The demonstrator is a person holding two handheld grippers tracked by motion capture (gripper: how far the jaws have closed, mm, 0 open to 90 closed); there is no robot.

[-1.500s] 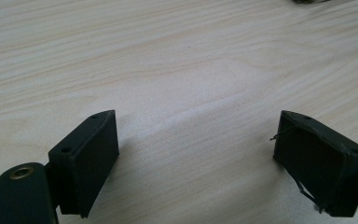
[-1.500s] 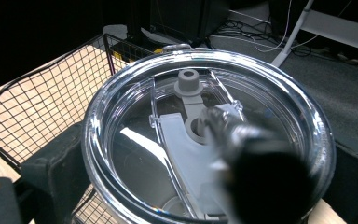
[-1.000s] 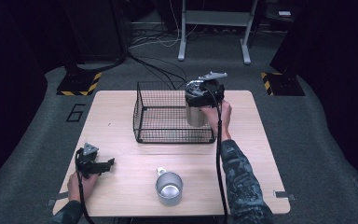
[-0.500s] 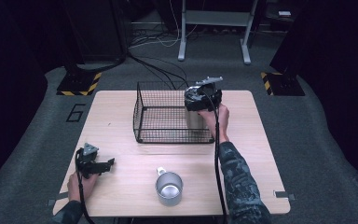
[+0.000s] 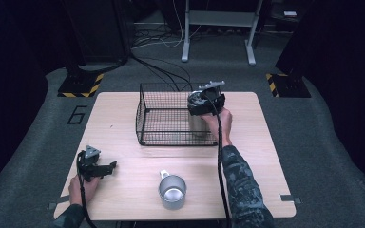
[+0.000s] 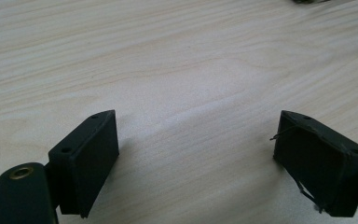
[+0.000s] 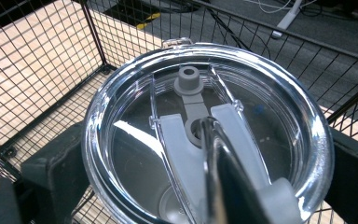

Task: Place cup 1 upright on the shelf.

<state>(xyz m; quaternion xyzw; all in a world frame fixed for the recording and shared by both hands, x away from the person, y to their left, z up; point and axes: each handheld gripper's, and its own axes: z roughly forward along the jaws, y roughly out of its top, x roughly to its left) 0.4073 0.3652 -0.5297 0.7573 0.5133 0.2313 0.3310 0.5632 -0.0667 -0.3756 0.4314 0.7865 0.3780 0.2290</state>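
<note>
Right tongs [image 5: 200,113] clamp a lidded steel tumbler [image 5: 198,124] either side under its clear lid [image 7: 205,135]. I'm holding it upright inside the wire basket [image 5: 145,121], near-right corner, base low. Left tongs [image 5: 105,167] gape empty on the surface [image 5: 266,156]; open mug [image 5: 172,191] sits between my arms, nearer left.

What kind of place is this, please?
Probably a lab or studio for recording demonstrations: a pale wooden table on grey carpet, dark curtains around it, yellow-black striped stand bases, and loose cables on the floor.
</note>
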